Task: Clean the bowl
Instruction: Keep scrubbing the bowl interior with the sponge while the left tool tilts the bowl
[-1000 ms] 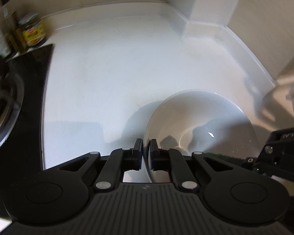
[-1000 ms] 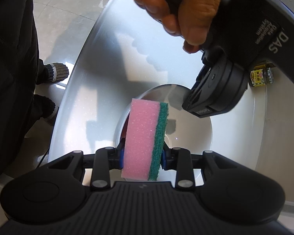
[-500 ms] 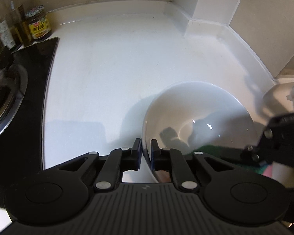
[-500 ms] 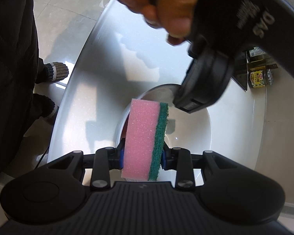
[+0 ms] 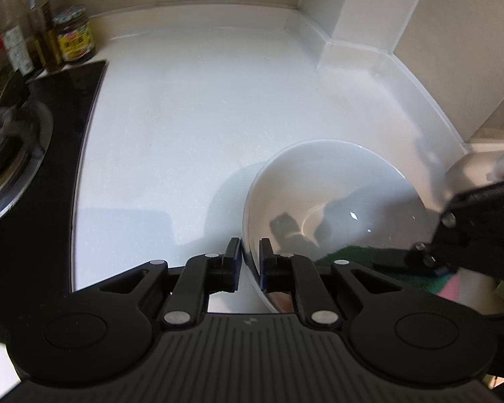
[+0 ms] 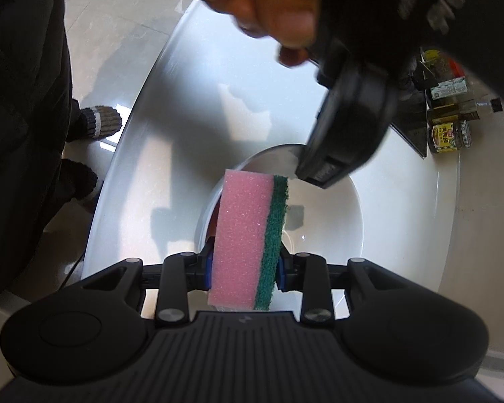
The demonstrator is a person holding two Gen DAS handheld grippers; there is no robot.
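White ceramic bowl [image 5: 332, 201] sits on the pale counter [image 5: 198, 127], its near rim pinched between the clenched fingers of the left gripper [image 5: 250, 255], a dark stovetop [image 5: 33, 174] off to that gripper's left. From the right wrist, the right gripper [image 6: 245, 265] grasps a pink-and-green sponge [image 6: 248, 238] upright just over the bowl's hollow.

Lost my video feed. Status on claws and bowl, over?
Left claw shut on bowl rim. Right claw shut on sponge, over bowl's near edge. Nothing blocking the bowl.
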